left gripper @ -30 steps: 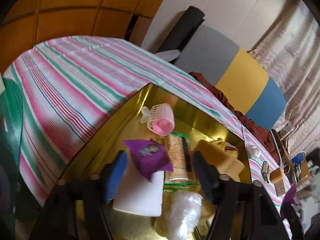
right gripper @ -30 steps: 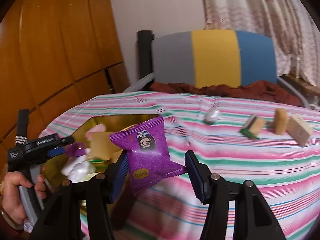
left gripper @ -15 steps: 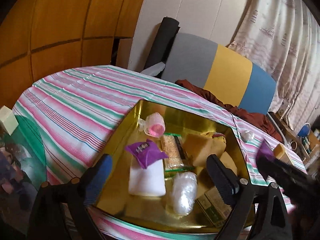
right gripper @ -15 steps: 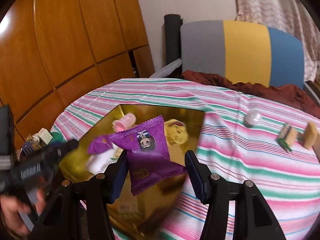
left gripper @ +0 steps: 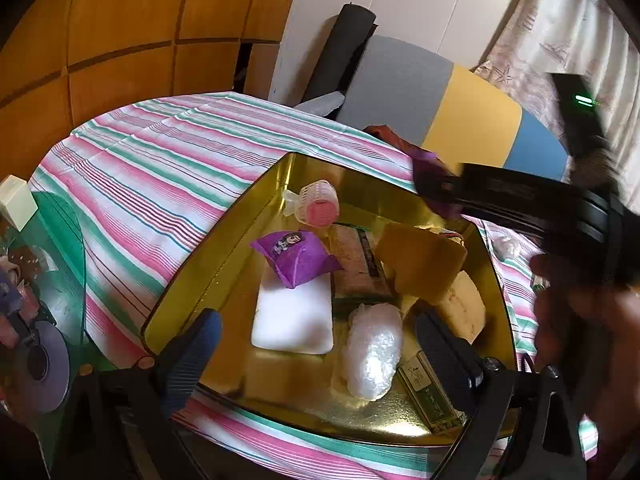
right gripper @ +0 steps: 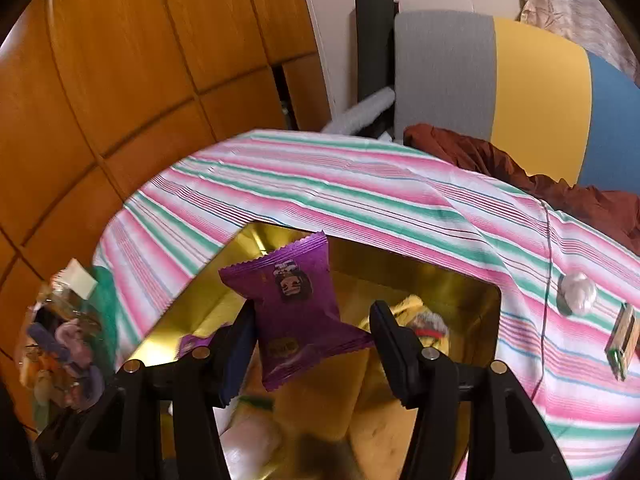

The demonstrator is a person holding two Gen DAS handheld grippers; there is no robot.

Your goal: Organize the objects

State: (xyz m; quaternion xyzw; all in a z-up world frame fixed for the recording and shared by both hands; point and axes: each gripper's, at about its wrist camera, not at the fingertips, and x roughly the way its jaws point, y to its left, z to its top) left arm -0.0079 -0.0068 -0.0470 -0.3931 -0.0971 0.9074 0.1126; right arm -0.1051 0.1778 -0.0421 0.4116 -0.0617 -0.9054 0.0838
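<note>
Through both wrist cameras I see warm, fairly dim indoor light with strong fisheye bending; black corners frame each circular picture and straight lines curve near the edges. In the left view the gold tray (left gripper: 496, 320) throws soft yellow glare, the white block (left gripper: 294, 320) is washed out, and the right gripper (left gripper: 520, 200) crossing the upper right is smeared by motion. In the right view the purple packet (right gripper: 298, 312) is fairly sharp, while the tray contents below it and the striped tablecloth (right gripper: 320, 184) blur. The curtain (right gripper: 576, 4) looks palest.
</note>
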